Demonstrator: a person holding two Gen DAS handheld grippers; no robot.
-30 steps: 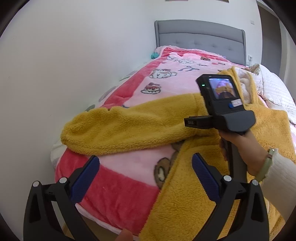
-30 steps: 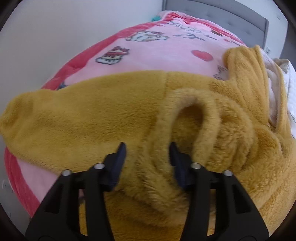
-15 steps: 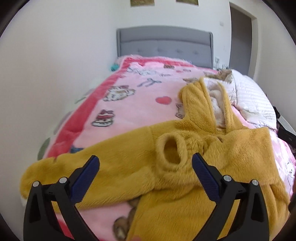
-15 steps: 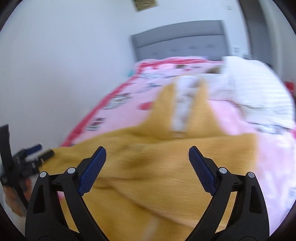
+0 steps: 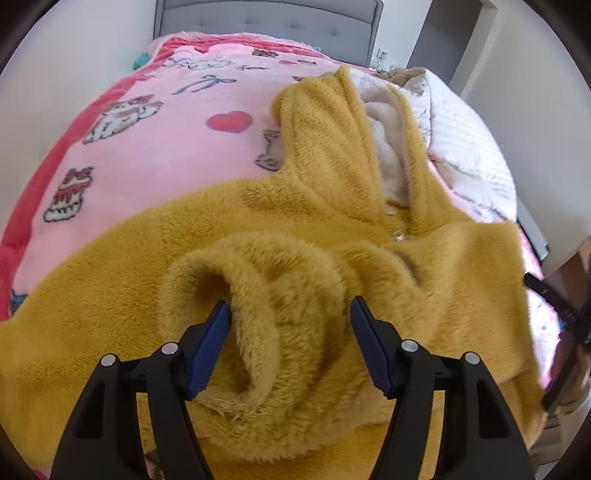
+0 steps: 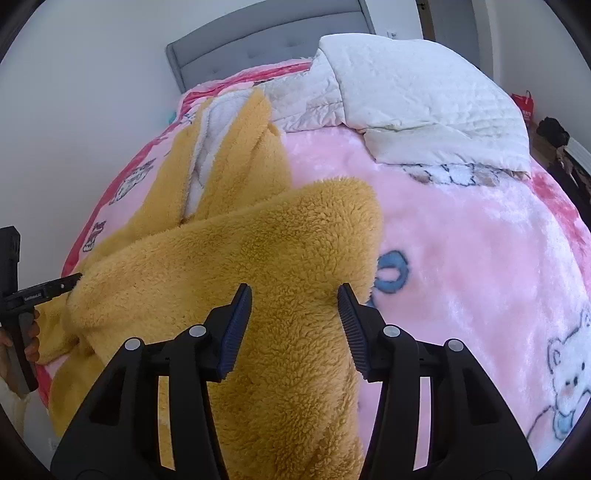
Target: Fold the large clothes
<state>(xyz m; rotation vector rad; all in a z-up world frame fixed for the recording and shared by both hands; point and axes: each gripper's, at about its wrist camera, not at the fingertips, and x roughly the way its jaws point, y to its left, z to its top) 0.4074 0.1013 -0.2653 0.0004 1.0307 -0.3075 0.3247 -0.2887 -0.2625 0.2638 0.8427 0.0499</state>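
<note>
**A:** Left wrist view has your left gripper (image 5: pixel 288 343) down on the mustard fleece hoodie (image 5: pixel 110 295), its blue pads set either side of the rolled sleeve cuff (image 5: pixel 255 295). The jaws are spread with fleece between them, not yet pinched.

**B:** And your other hand?

**A:** Your right gripper (image 6: pixel 294 325) sits over the hoodie's other side, near its edge on the pink blanket (image 6: pixel 480 258). Those jaws are spread too, with pile between the pads but no squeeze on it.

**B:** So which step is this?

**A:** I'd judge it the sleeve fold. The hoodie lies spread across the bed, hood (image 5: pixel 332 122) toward the grey headboard (image 5: pixel 266 22), one sleeve already lying over the chest. You're reaching for a fresh hold.

**B:** What does the next move want?

**A:** Close on the cuff through its full thickness; the fleece is bulky and springy, so a shallow pinch would likely slip. Then carry it flat across the body while your right hand takes the side edge.

**B:** Count for me.

**A:** One hoodie, one cuff showing, one hood, one pink blanket, one white quilt (image 6: pixel 424 85), two grippers.
</note>
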